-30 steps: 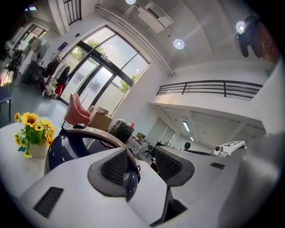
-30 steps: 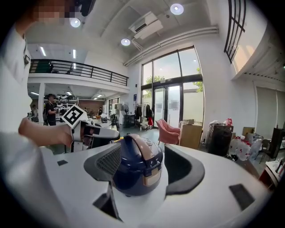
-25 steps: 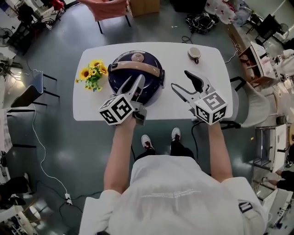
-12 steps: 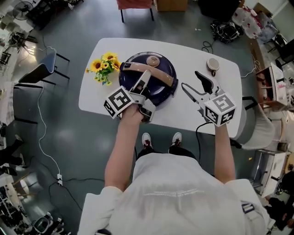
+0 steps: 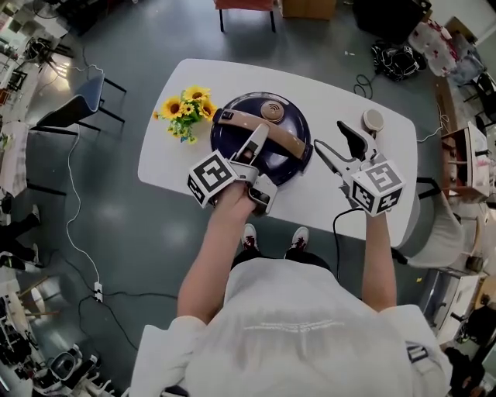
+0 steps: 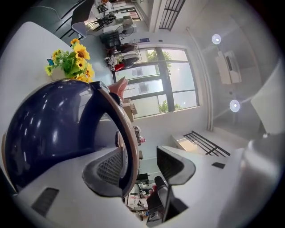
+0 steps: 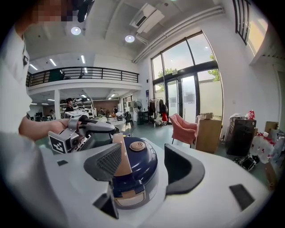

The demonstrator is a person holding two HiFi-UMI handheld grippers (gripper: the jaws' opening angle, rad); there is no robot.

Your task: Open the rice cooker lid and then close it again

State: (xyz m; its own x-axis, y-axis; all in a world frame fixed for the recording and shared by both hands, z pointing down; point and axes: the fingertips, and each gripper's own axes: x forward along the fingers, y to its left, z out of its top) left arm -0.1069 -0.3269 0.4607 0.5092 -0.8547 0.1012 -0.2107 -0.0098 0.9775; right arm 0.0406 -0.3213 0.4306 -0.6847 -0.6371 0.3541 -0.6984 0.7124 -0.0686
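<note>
The dark blue rice cooker (image 5: 267, 139) sits mid-table with its lid down and a tan handle (image 5: 271, 133) arched across the top. My left gripper (image 5: 256, 146) reaches over the cooker's near side. In the left gripper view the handle (image 6: 127, 133) passes between the jaws, close against the left pad (image 6: 107, 167) and apart from the right one. These jaws have just been opening and stand wide at the left gripper (image 6: 140, 162). My right gripper (image 5: 335, 141) hovers open beside the cooker's right flank. Its own view frames the cooker (image 7: 142, 156) ahead of the right gripper (image 7: 142, 167), with nothing held.
A bunch of sunflowers (image 5: 184, 108) stands left of the cooker on the white table (image 5: 174, 159). A small round cup (image 5: 373, 120) sits at the far right corner. Chairs stand beyond the table's left (image 5: 81, 93) and far (image 5: 246, 5) sides.
My left gripper has rolled and shifted along the handle, and its jaws stand wider. The right gripper has drawn nearer to the cooker's side. The cooker lid stays down.
</note>
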